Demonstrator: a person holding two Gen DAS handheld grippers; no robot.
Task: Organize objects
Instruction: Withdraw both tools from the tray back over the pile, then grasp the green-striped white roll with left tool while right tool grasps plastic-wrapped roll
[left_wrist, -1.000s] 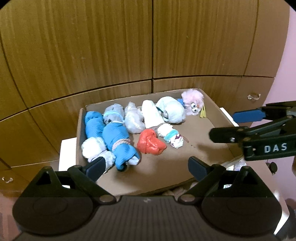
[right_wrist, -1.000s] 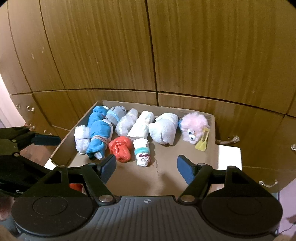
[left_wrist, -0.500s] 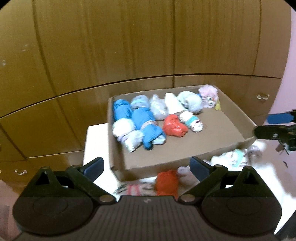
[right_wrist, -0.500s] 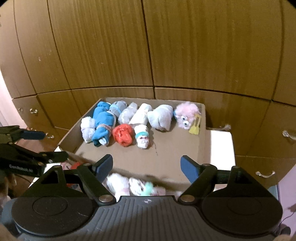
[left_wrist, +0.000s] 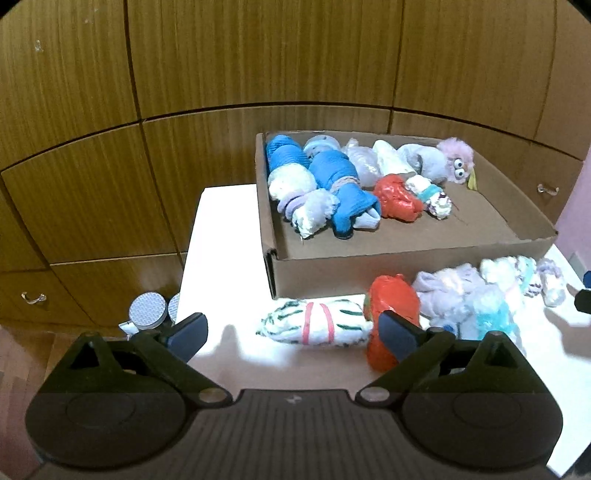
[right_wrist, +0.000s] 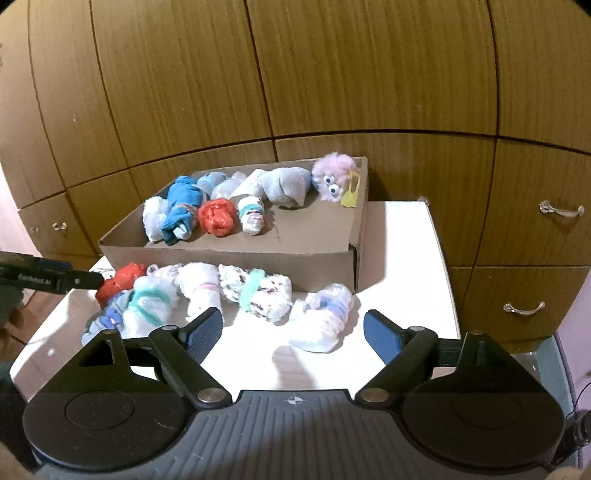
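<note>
A shallow cardboard box (left_wrist: 406, 258) (right_wrist: 229, 260) on a white table holds several rolled sock bundles, blue (left_wrist: 343, 184), red (left_wrist: 397, 197) and white, and a pink fuzzy toy (right_wrist: 334, 181). More bundles lie in a row on the table in front of it: a green-striped white one (left_wrist: 317, 326), a red one (left_wrist: 391, 306), pale ones (right_wrist: 255, 291) (right_wrist: 325, 321). My left gripper (left_wrist: 291, 332) is open and empty above the striped bundle. My right gripper (right_wrist: 293, 328) is open and empty above the right-hand bundles. The left gripper also shows in the right wrist view (right_wrist: 55, 278).
The white table (left_wrist: 221, 240) (right_wrist: 402, 258) stands against brown wooden cabinets with drawer handles (right_wrist: 561, 210). Two round silver-topped jars (left_wrist: 147, 314) sit off the table's left edge.
Both grippers have pulled back from over the box toward the table's front. The loose bundles in front of the box have come into view. Both stay open.
</note>
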